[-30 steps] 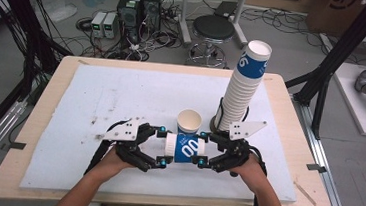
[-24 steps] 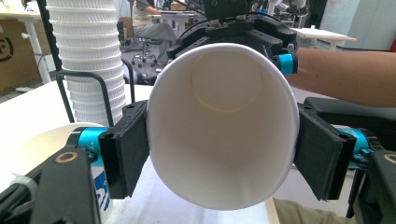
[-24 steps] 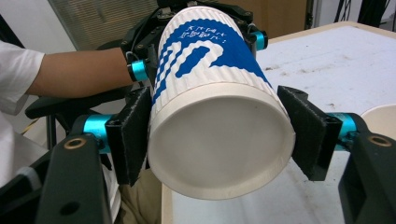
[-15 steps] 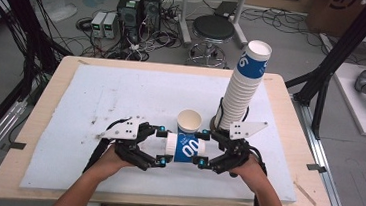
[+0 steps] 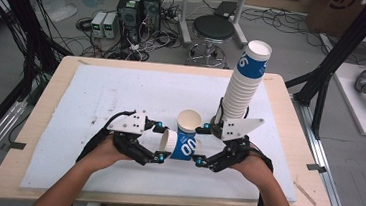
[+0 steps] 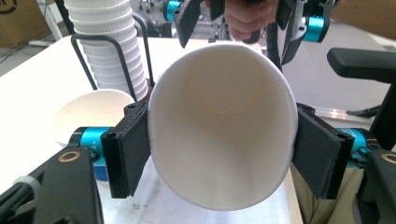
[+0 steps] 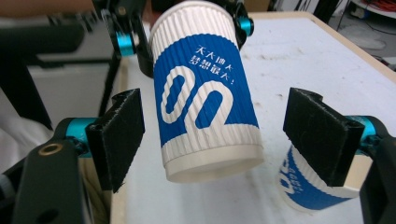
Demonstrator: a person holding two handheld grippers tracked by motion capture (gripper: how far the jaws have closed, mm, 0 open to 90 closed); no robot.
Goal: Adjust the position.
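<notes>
Looking down from the high view, I see my left gripper [image 5: 163, 142] clamped on the mouth end of a blue-and-white paper cup [image 5: 183, 146] that lies on its side in the air, just above the white pad of the surface [image 5: 96, 90]. My right gripper [image 5: 198, 143] sits at the cup's base end, its fingers standing on either side of it. A second cup [image 5: 189, 121] stands upright just behind the held one, and a tall stack of cups [image 5: 245, 83] rises in a wire holder beside the right gripper.

From the left gripper view, I look straight into the cup's open mouth [image 6: 223, 123]. My fingers [image 6: 130, 149] press on both sides of its rim, squeezing it slightly out of round; they have just been closing on it. The upright cup [image 6: 91, 114] shows at left, with the stack [image 6: 109, 46] behind it, and the other gripper [image 6: 243, 18] is beyond the cup's far end.

From the right gripper view, the cup [image 7: 205, 93] points its base toward me between my fingers [image 7: 123, 135], with a clear gap on each side, so they are open and not touching it. The left gripper [image 7: 182, 18] holds its far end. The second cup [image 7: 303, 186] stands partly hidden behind my right finger.
</notes>
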